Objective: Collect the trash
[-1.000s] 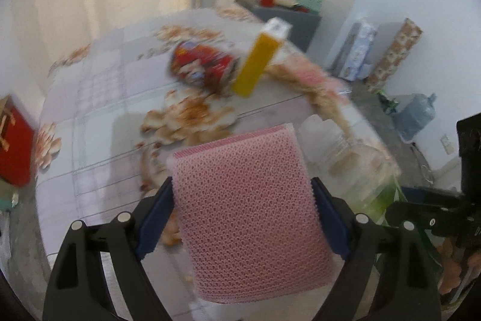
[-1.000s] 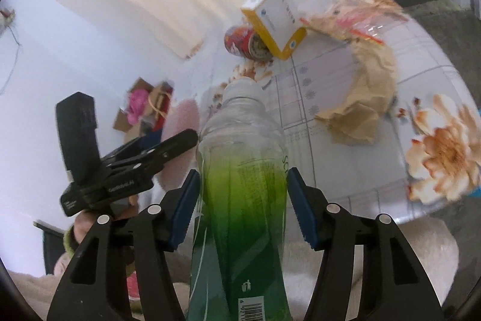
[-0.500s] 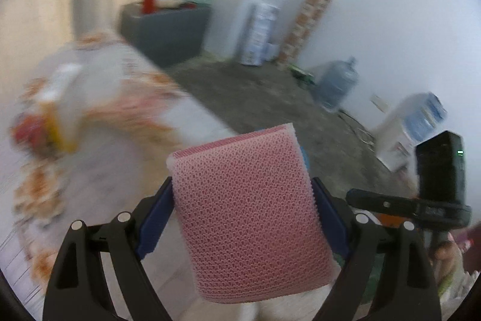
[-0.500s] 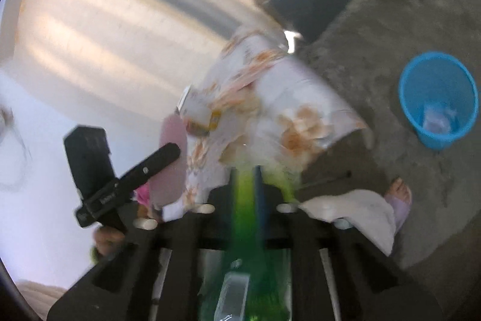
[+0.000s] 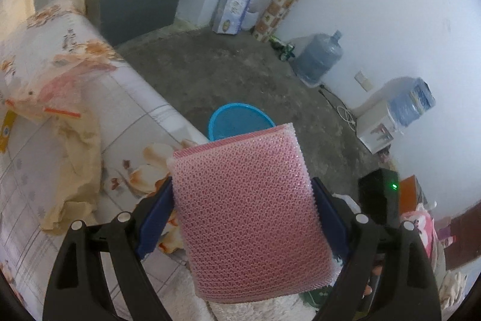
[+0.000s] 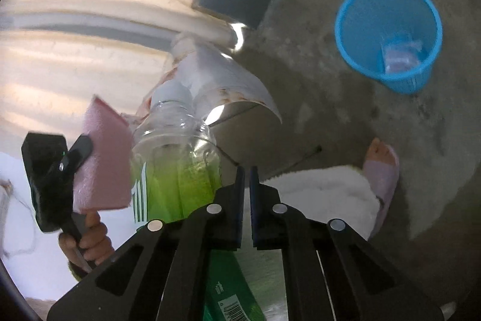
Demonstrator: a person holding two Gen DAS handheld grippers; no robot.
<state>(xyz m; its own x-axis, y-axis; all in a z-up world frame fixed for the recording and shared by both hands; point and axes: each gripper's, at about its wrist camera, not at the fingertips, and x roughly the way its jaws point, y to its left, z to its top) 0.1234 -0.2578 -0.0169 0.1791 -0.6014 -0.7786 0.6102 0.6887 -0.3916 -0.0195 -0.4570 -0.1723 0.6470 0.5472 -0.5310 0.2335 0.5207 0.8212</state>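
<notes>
Left gripper, clamped on a pink sponge, and right gripper, its fingers nearly together beside a slipped green bottle, should both release directly above the blue bin.

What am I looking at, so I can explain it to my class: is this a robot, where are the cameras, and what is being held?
It is not a robot. A person holds a hand-worked claw in each hand, and a wide-angle camera on each looks along its fingers. The left view shows the left claw gripping a pink sponge beside a flowered table that bears crumpled brown paper and a plastic bag. The right view shows the right claw with its fingers nearly together. A green bottle sits beside them, not between them. A blue bin stands on the floor.
</notes>
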